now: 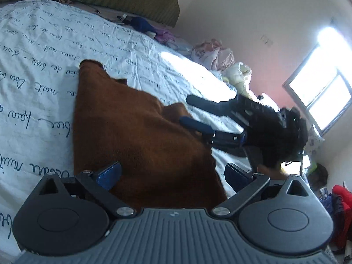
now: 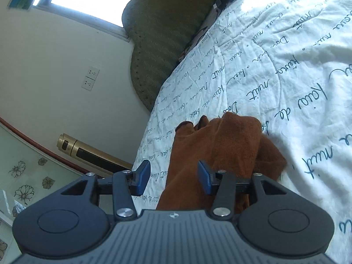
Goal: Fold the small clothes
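Left gripper (image 1: 172,176) hangs over the brown garment (image 1: 136,136), jaws spread wide, nothing clamped between them. Right gripper (image 2: 173,178) has its jaws parted and its pads clear of the cloth; it grips nothing. Brown garment lies loosely folded on the white bedspread (image 1: 44,50) printed with handwriting. Assorted clothes (image 1: 211,55) are heaped at the bedspread's far edge.

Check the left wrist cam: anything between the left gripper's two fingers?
Yes. In the left wrist view the brown garment lies between the wide-open left gripper fingers, spread on the white bedcover; neither pad presses it.
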Demonstrator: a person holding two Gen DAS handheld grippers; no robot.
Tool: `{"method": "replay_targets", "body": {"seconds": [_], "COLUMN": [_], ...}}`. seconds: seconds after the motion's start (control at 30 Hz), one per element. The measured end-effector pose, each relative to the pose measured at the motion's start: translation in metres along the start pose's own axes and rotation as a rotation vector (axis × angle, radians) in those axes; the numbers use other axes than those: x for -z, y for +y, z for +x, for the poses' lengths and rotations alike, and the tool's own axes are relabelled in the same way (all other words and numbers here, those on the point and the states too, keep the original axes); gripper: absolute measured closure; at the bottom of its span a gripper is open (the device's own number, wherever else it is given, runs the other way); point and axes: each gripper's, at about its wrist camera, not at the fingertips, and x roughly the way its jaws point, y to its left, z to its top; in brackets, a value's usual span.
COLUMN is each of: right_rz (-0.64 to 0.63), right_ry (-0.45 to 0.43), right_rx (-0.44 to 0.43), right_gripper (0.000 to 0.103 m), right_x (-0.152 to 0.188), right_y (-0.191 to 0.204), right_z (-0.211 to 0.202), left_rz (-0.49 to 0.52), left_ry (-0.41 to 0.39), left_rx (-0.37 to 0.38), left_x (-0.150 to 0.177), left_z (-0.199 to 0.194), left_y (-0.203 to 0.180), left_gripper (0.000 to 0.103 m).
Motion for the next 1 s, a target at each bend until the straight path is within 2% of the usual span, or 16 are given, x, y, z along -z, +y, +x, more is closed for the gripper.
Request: {"method": "replay_targets", "body": {"seconds": [0.03, 0.1, 0.13, 0.17, 0.23, 0.3, 0.4, 0.53, 0.63, 0.7, 0.73, 0.83, 0.9, 0.93, 1.0], "right_rz": [-0.019, -0.091, -0.092, -0.041, -0.024, -0.112, -0.285, -0.595, -0.723, -0.71, -0.692, -0.746, -0.781, -0.808, -0.878], "right_ry": [0.007, -0.022, -0.034, -0.051, -0.078, -0.09, -0.098, -0.051, 0.051, 0.057, 0.047, -0.012, -0.041, -0.054, -0.053], "right_rx": [0.042, 0.237, 0.266, 0.224, 0.189, 0.218, 0.217, 0.396, 0.538, 0.54, 0.529, 0.541, 0.511, 0.523, 0.62], "right_gripper": [0.058, 0.059, 0.06, 0.066, 0.064, 0.062, 0.058, 0.058, 0.059, 0.049, 0.048, 0.047, 0.047, 0.047, 0.047], "right_x": [-0.001, -0.001, -0.001, 0.001, 0.007, 0.018, 0.043, 0.078, 0.092, 0.091, 0.088, 0.096, 0.101, 0.103, 0.102], "right_y": [-0.003, -0.013, -0.021, -0.033, -0.032, -0.009, 0.033, 0.076, 0.066, 0.055, 0.056, 0.078, 0.095, 0.1, 0.102], "right_z": [0.006, 0.011, 0.01, 0.003, -0.014, -0.031, -0.052, -0.045, -0.022, -0.027, -0.034, -0.052, -0.058, -0.056, -0.037], "left_rz": [0.01, 0.063, 0.09, 0.109, 0.142, 0.149, 0.145, 0.174, 0.192, 0.22, 0.223, 0.225, 0.223, 0.218, 0.203], "left_ry": [0.026, 0.008, 0.011, 0.011, 0.011, 0.003, -0.02, 0.011, 0.008, 0.015, 0.014, -0.002, -0.013, -0.007, 0.014], "left_rx": [-0.027, -0.044, -0.067, -0.088, -0.109, -0.136, -0.139, -0.203, -0.226, -0.242, -0.242, -0.243, -0.242, -0.245, -0.267], "left_x": [0.006, 0.016, 0.02, 0.025, 0.028, 0.032, 0.036, 0.045, 0.051, 0.054, 0.055, 0.054, 0.052, 0.051, 0.051], "left_z": [0.01, 0.013, 0.013, 0.012, 0.01, 0.003, -0.012, -0.003, 0.005, 0.001, -0.002, -0.015, -0.018, -0.016, -0.007], "left_y": [0.001, -0.001, -0.004, -0.008, -0.014, -0.016, -0.023, -0.021, -0.017, -0.024, -0.026, -0.031, -0.033, -0.032, -0.028], "left_gripper": [0.005, 0.004, 0.004, 0.004, 0.004, 0.004, 0.0, 0.0, 0.0, 0.0, 0.0, 0.0, 0.0, 0.0, 0.0]}}
